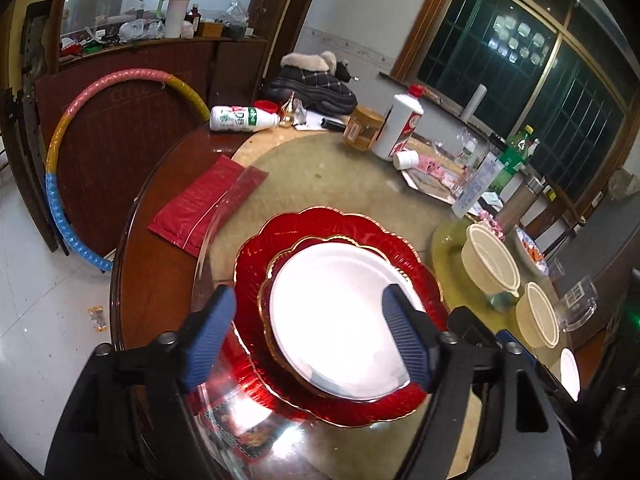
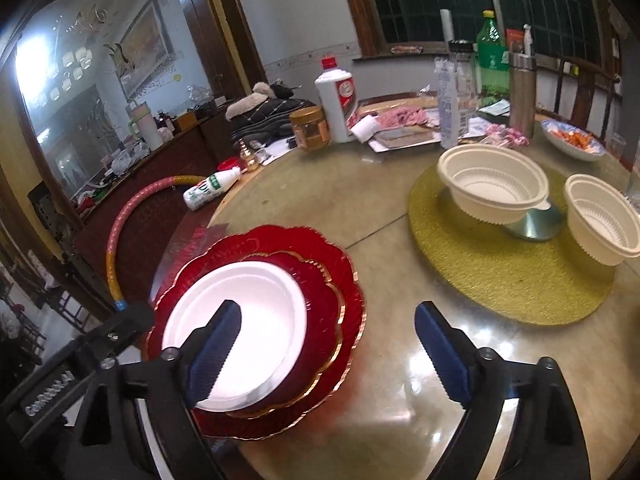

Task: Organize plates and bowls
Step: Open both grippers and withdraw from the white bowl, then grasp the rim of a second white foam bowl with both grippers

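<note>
**Operator:** Plates: report position.

**Technician:** One white plate (image 1: 340,316) rests on a smaller red scalloped plate (image 2: 320,300), which rests on a large red scalloped plate (image 1: 400,248) with a gold rim. The stack sits at the near edge of the round table (image 2: 320,208), on its glass top.

**Operator:** Bowls?

**Technician:** Two cream ribbed bowls. The larger bowl (image 2: 492,184) sits on the yellow-green round mat (image 2: 500,280); the second bowl (image 2: 604,216) stands just beside it at the mat's edge. Both are upright and well apart from the plate stack.

**Operator:** Left gripper status.

**Technician:** Left gripper (image 1: 308,340) hovers over the stack. Fingers are spread wide, one blue pad on either side of the white plate as seen from the left wrist camera. Nothing is held.

**Operator:** Right gripper status.

**Technician:** Right gripper (image 2: 328,352) is also spread wide and empty. Its left pad overlaps the white plate in view; its right pad is over bare table between stack and mat.

**Operator:** Other items?

**Technician:** A white bottle with a red cap (image 2: 336,96), an amber jar (image 2: 310,128) and a green bottle (image 2: 492,52) stand at the far side. A red packet (image 1: 196,204) lies beside the stack.
</note>
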{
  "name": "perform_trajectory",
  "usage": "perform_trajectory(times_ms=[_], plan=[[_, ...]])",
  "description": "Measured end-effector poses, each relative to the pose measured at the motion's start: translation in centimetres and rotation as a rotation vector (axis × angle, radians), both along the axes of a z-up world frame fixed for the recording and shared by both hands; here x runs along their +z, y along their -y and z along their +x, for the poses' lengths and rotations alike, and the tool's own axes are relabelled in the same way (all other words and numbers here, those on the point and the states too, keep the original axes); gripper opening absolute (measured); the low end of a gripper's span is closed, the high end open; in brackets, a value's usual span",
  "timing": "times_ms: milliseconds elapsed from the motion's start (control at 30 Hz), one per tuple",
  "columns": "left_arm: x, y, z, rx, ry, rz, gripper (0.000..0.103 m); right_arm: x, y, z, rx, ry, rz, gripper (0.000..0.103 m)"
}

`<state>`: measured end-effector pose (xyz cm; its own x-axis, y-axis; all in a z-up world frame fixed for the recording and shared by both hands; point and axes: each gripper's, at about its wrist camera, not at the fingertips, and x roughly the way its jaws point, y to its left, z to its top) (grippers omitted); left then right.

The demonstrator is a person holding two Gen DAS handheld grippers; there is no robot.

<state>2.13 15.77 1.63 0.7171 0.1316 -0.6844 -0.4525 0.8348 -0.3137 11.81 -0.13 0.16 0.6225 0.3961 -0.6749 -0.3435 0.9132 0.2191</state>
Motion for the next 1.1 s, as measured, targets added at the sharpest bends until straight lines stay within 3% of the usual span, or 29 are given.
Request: perform_trajectory(times_ms=[67, 367, 567, 900, 1100], plan=[[0.4, 0.4, -0.1, -0.002, 0.011, 0.007, 0.082, -0.1, 0.6, 0.1, -0.011, -0.007, 0.006, 0.101], [1.6, 3.5, 0.0, -0.050, 0.048, 0.070, 0.082, -1.6, 6.7, 1.4, -0.070, -0.197, 0.214, 0.101], [1.3, 7.5, 1.8, -0.169, 0.022, 0.062, 0.082, -1.8, 12.0, 1.1, -0.137, -0.238, 0.299, 0.101], [0.2, 16.3, 5.2, -0.391, -0.042, 0.032, 0.082, -0.6, 20.8, -0.5, -0.249, -0.196, 0.364, 0.101], [0.0, 23.0, 7.6, -0.553, -0.070, -0.008, 0.082, 2.2, 27.4, -2.7, -0.369, -0.059, 0.348, 0.101]])
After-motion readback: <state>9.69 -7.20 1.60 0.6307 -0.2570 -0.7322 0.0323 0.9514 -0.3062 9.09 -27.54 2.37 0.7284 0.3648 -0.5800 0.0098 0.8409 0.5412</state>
